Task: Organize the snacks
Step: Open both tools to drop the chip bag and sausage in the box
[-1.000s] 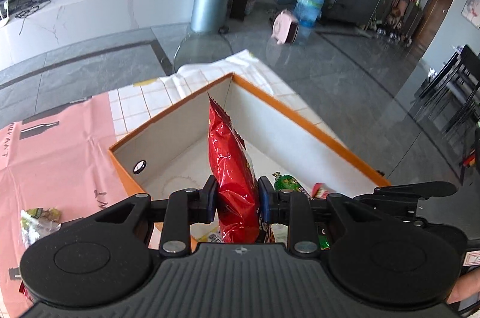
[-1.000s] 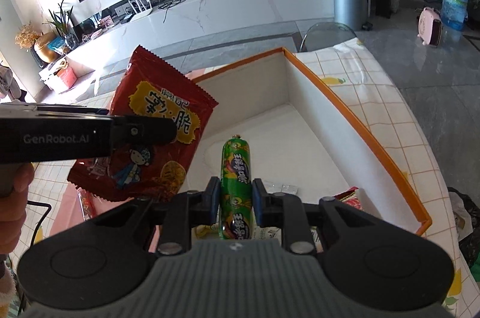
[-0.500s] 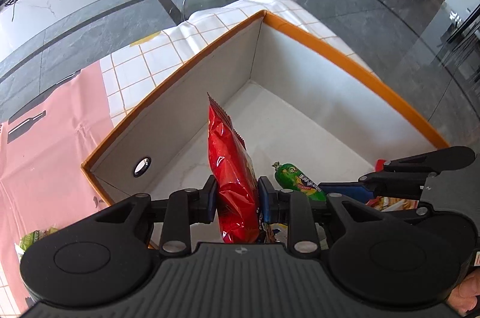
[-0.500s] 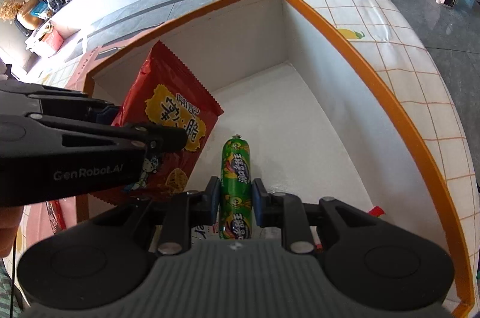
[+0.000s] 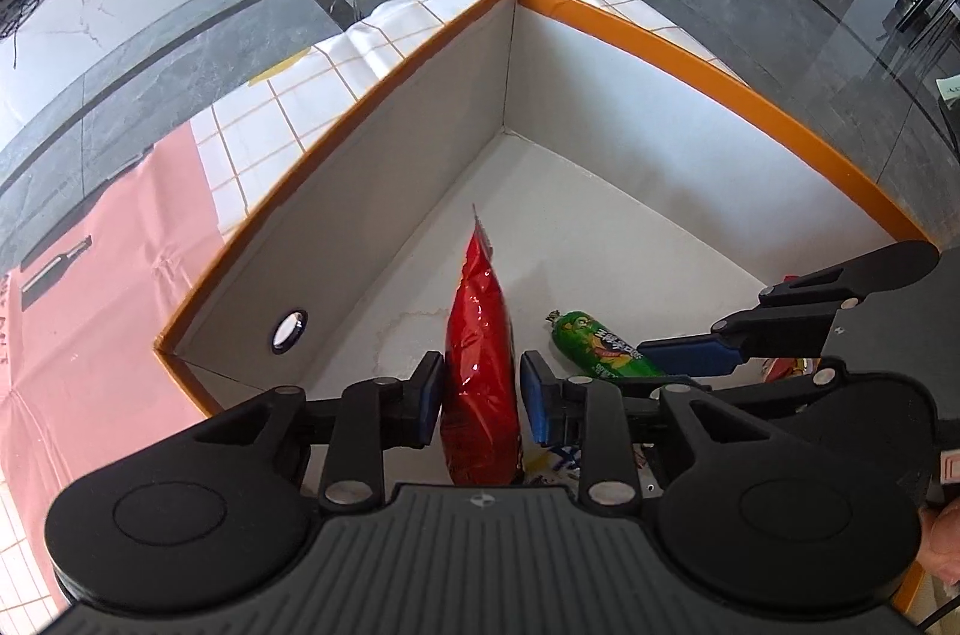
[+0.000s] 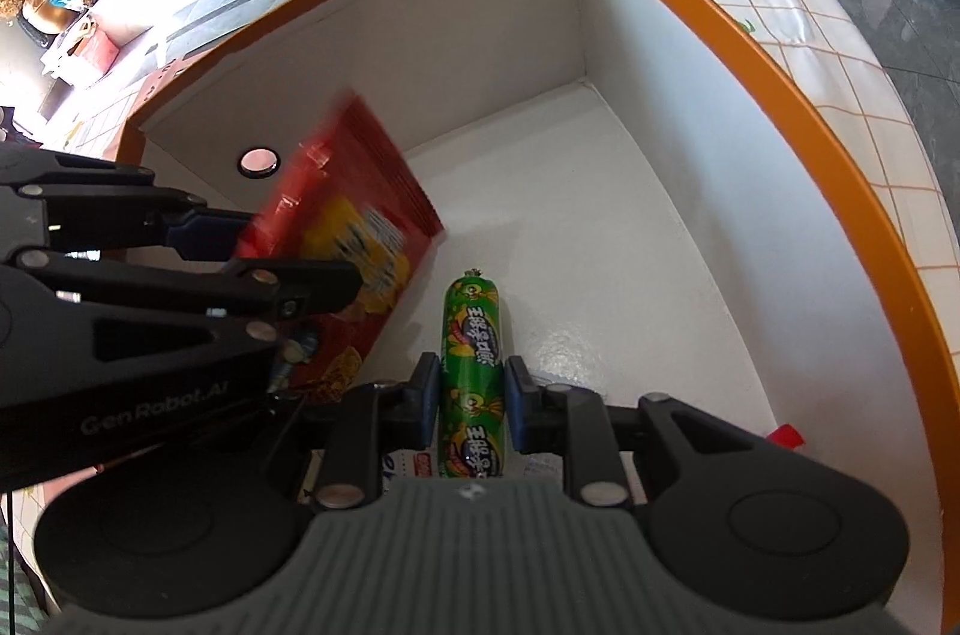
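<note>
The red snack bag [image 5: 480,383] was seen upright between the left gripper [image 5: 480,398], whose jaws were opening with gaps visible at both pads. The green sausage [image 6: 471,371] was clamped in the right gripper [image 6: 471,407]. Both were positioned inside the orange-rimmed box [image 5: 690,47] on the bench [image 5: 120,275].

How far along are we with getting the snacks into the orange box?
Done: some packets already lie on the box floor under the grippers. In hand: the left gripper is opening around the red chip bag; the right gripper grips the green sausage inside the box. Left: releasing both.
</note>
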`<state>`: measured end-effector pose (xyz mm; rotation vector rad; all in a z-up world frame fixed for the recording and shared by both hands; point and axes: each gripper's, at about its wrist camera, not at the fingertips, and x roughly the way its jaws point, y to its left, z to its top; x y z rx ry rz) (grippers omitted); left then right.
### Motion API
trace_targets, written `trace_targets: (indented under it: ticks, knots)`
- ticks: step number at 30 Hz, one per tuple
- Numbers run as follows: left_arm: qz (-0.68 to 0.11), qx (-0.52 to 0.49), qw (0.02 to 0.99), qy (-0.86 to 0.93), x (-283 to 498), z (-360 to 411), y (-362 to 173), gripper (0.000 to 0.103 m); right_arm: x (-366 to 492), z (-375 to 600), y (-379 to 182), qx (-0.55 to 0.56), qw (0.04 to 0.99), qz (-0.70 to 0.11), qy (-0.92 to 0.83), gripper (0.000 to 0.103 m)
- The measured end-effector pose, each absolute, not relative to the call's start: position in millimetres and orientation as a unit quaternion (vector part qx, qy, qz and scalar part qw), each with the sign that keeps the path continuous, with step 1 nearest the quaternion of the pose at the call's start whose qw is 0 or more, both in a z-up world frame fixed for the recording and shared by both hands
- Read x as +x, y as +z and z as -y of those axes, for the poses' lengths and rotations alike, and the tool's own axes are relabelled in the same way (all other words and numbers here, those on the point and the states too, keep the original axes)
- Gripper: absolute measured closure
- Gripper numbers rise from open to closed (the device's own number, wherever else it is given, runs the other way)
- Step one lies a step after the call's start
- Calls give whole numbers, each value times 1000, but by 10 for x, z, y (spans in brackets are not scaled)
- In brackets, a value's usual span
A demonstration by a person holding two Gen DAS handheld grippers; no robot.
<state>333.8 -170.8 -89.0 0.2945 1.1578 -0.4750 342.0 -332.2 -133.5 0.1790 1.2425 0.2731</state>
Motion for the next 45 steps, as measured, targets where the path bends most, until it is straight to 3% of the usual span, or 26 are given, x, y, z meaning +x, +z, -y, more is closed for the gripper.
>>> trace_targets:
  ticks: [4,13,29,41,45]
  knots:
    - [-528,132,810,-218,3311,1664,-766,58,3447,3303,-1302,87,802,-578,126,84]
    - [-492,131,837,-201,3245,1503,-446,58,3549,3195,-1306,109,804,-572,123,83]
    - [-492,105,840,-203,3184,1294,-438,58,3704,3075,-1449,101,797,-594,48,83]
    - [-486,104,843,-207,2975,1214,-294,57,3553,3014,-1203,86,807,-583,41,63]
    - [-481,97,846,-207,2872,1147,-181,57,3449,3001,-1076,82,812,-577,38,62]
